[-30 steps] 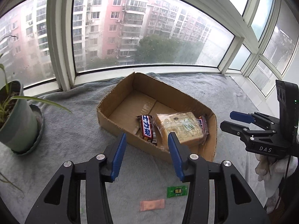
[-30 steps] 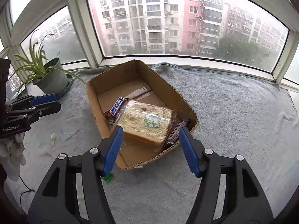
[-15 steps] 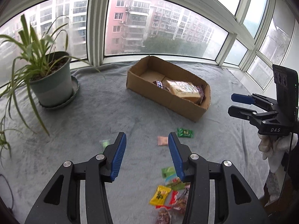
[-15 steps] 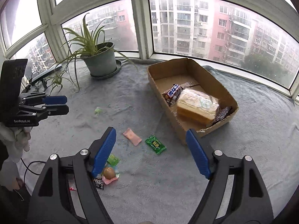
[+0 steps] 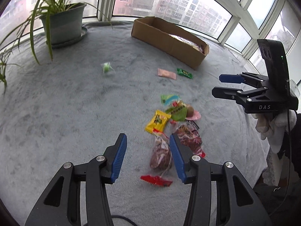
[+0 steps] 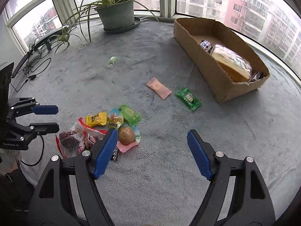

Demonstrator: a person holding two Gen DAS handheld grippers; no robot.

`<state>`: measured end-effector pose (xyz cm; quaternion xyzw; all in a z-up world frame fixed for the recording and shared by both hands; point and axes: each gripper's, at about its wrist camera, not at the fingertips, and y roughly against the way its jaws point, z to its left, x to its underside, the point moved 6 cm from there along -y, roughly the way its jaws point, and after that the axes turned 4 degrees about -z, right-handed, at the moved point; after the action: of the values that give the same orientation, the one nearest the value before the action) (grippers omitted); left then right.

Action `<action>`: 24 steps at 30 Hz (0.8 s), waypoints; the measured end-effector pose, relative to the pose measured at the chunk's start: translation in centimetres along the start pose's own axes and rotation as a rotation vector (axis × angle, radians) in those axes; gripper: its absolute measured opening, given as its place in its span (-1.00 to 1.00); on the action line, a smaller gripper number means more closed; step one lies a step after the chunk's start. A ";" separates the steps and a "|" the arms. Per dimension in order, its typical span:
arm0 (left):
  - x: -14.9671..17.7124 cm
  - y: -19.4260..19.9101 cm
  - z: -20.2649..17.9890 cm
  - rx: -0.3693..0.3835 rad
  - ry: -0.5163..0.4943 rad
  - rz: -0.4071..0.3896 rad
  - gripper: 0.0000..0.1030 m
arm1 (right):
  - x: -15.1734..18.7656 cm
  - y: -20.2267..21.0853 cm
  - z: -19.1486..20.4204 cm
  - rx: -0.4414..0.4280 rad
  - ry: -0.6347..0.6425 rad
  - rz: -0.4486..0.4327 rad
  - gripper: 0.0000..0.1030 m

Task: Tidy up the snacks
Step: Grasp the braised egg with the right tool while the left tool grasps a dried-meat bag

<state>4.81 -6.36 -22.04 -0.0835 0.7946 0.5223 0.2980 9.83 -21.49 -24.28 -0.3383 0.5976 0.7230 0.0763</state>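
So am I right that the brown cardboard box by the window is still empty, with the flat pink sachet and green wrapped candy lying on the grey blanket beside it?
Not quite: the brown cardboard box already holds a wrapped bread loaf and snack bars, as the right wrist view shows. The flat pink sachet and green wrapped candy do lie on the grey blanket beside it.

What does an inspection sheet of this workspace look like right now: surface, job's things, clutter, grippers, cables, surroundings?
Surface: grey blanket, rumpled, covering the whole work area.
Job's things: cardboard box holding a bread pack and bars; a snack pile in front of the grippers; pink sachet, green packet and a small green candy lying apart on the blanket.
Clutter: nothing seen.
Grippers: left gripper open, empty, over the pile's near end; right gripper closing, nothing between its fingers.
Cables: black cables at the blanket's far edge.
Surroundings: potted plant, bay windows, apartment blocks outside.
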 end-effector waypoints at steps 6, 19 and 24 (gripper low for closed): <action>1.5 -0.5 0.0 0.020 0.033 0.013 -0.11 | 1.0 -1.8 1.9 -0.023 0.049 0.048 0.05; 2.9 -1.9 -1.0 0.057 0.028 0.047 -0.13 | 1.0 -4.5 3.5 -0.045 0.099 0.093 -0.27; 3.0 -2.5 -1.2 0.059 0.022 0.061 -0.13 | 1.2 -5.2 4.2 -0.055 0.123 0.108 -0.38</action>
<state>3.02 -7.98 -25.28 -0.0563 0.8150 0.5066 0.2756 9.92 -16.52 -28.92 -0.3512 0.5985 0.7200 -0.0091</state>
